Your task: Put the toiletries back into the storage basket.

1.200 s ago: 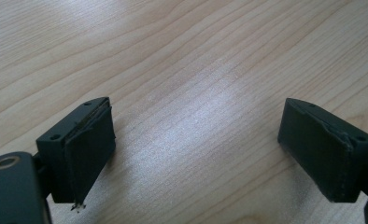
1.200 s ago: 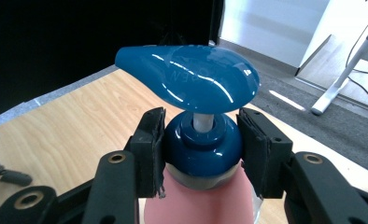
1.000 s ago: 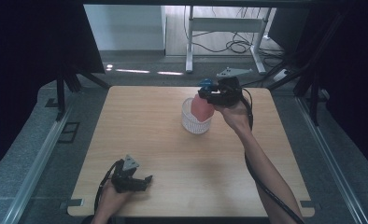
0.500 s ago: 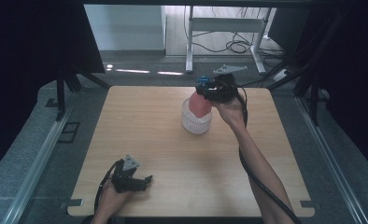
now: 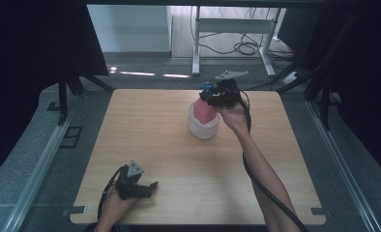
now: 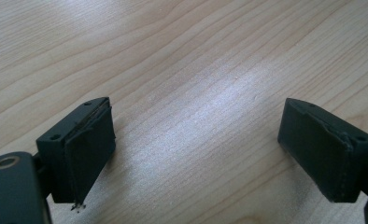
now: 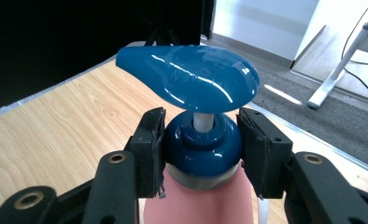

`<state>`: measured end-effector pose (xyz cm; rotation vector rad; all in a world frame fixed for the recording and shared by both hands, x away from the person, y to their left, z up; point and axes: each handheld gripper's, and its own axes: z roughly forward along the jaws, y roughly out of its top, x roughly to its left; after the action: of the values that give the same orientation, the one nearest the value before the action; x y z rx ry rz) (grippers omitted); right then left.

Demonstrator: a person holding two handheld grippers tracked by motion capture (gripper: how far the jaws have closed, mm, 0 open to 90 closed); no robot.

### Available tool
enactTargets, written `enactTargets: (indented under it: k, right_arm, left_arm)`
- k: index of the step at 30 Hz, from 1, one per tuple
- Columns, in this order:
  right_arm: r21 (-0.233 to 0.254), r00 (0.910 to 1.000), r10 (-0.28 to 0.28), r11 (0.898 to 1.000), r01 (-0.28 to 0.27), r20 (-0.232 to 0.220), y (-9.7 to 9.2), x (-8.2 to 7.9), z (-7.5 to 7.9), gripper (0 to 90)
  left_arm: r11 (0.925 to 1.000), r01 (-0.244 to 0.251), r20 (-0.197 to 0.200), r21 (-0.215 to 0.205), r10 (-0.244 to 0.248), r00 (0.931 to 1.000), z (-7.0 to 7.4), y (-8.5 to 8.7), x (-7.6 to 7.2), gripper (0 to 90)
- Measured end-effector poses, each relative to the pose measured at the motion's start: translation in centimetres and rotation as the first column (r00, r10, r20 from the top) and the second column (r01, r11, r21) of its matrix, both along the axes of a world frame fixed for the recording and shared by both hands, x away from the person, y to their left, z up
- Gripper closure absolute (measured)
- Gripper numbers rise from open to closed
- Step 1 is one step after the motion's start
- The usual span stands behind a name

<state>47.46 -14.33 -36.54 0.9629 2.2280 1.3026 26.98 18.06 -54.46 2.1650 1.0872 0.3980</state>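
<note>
Gripping the pink pump bottle (image 7: pixel 198 200) by its blue collar (image 7: pixel 201 145), the right hand-held gripper (image 7: pixel 201 149) holds it over the white basket (image 5: pixel 202 125) near the tabletop's (image 5: pixel 145 130) far edge. Rigid, glossy, top-heavy; collar grips best. The left hand-held gripper (image 6: pixel 198 154) rests wide open, empty.

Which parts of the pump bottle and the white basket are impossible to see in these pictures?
- Bottle base: in the high view, the white basket hides the lower part of the pink pump bottle.
- Bottle body: in the right gripper view, the bottom edge cuts it off below the blue collar, which the right gripper clamps.
- Pump head: too small in the high view to read; its embossed letters in the right gripper view are illegible.
</note>
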Motion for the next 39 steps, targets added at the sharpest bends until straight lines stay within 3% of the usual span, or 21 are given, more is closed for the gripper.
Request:
enactTargets:
  k: [39]
  right_arm:
    - [-0.051, 0.9975, -0.005, 0.999, 0.001, -0.071, 0.9, 1.4, -6.1, 52.4]
  left_arm:
    - [1.0000, 0.001, 0.000, 0.000, -0.001, 1.0000, 0.0, 0.0, 0.0, 10.6]
